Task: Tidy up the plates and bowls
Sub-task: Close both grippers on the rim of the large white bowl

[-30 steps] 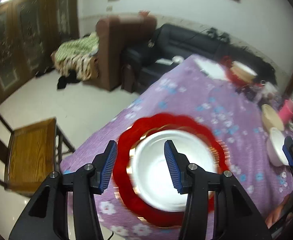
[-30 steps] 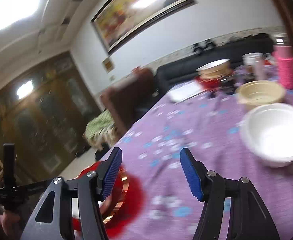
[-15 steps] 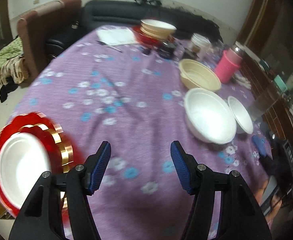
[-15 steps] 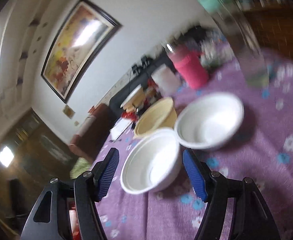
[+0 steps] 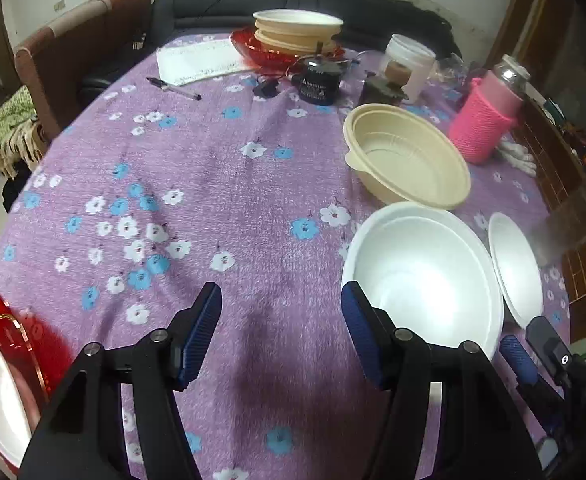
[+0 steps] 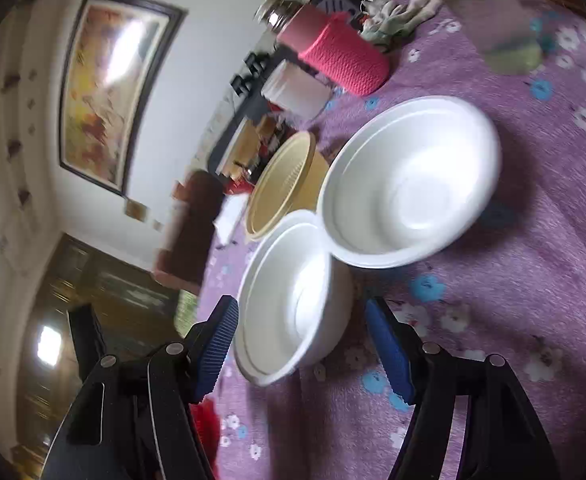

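Both pairs of fingers stand apart, gripping nothing; each has just been opening. The left gripper [image 5: 281,334] hangs over bare purple tabletop [image 5: 213,200], open cloth stretching toward 12 o'clock. The large white bowl [image 5: 425,284] sits at its 2 o'clock, its rim just beside the right finger. The right gripper [image 6: 303,344] brackets that bowl [image 6: 293,300] without touching; a second white bowl [image 6: 409,184] touches it at 1 o'clock, a beige bowl [image 6: 281,184] behind.

Floral purple tablecloth [image 5: 221,184] (bowls [image 5: 425,280]; pen [image 5: 175,88])
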Demonstrator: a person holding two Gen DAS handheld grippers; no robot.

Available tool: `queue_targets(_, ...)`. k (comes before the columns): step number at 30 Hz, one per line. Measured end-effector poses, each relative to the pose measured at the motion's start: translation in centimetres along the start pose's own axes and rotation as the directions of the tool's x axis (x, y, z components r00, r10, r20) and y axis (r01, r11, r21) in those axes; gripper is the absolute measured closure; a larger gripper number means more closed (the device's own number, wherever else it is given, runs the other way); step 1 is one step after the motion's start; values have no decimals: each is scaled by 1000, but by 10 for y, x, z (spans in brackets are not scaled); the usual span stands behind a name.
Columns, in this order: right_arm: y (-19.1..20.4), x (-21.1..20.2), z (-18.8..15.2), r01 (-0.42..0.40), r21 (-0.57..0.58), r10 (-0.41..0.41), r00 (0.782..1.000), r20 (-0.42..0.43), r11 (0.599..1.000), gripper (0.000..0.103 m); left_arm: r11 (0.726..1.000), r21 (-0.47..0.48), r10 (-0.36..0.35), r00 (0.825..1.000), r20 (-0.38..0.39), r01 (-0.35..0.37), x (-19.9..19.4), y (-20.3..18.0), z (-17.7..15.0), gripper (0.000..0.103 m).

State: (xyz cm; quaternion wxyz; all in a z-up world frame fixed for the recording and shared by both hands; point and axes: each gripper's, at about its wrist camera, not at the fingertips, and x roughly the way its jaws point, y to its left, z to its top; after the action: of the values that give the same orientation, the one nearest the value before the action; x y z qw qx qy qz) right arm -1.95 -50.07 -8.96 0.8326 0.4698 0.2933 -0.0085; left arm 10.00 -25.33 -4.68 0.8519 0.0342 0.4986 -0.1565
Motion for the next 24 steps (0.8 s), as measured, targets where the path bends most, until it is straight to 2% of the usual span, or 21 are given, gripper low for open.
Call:
queue_targets(3,12,12,3,58,-20,-57,998,5,998,34,999,-20,-30,999,-18,30,7,-1,7,42)
queue_targets(8,4,27,1,84,7,-84,996,-24,996,34,1000,4,-26,999,-38,26,22,-12,10,42)
queue_targets(11,-2,29,2,87,20,-87,996,-24,996,39,999,9,-37,998,-59,37,31,-17,8,42)
queue_targets(13,-2,31,2,109,6,-109,994,-15,994,46,999,18,-25,997,-67,26,36,-20,6,42)
queue_targets(15,-3,36,1,121,-2,-121,992,-35,993,72,999,35,-8,998,-67,11,40,-23,2,42)
queue_targets(16,-3,40,1,130,-6,-130,990,-51,992,78,999,43,-4,998,-63,7,41,-23,1,42)
queue_targets(17,-4,43,0,141,-7,-141,988,-59,990,83,999,47,-8,998,-54,11,40,-24,0,46)
queue_targets(19,-8,44,0,141,11,-140,988,-58,990,84,998,51,-43,998,-43,45,38,-25,-3,59)
queue_targets(22,-6,43,-2,145,3,-145,988,-45,989,85,995,61,-75,996,-42,78,34,-30,-5,86)
queue_targets(23,-5,43,-3,147,-6,-147,988,-40,989,86,994,69,-77,996,-40,79,32,-33,-6,91)
queue_targets(24,-1,44,-4,150,-25,-151,988,-35,988,87,994,75,-71,997,-32,73,29,-34,-7,91)
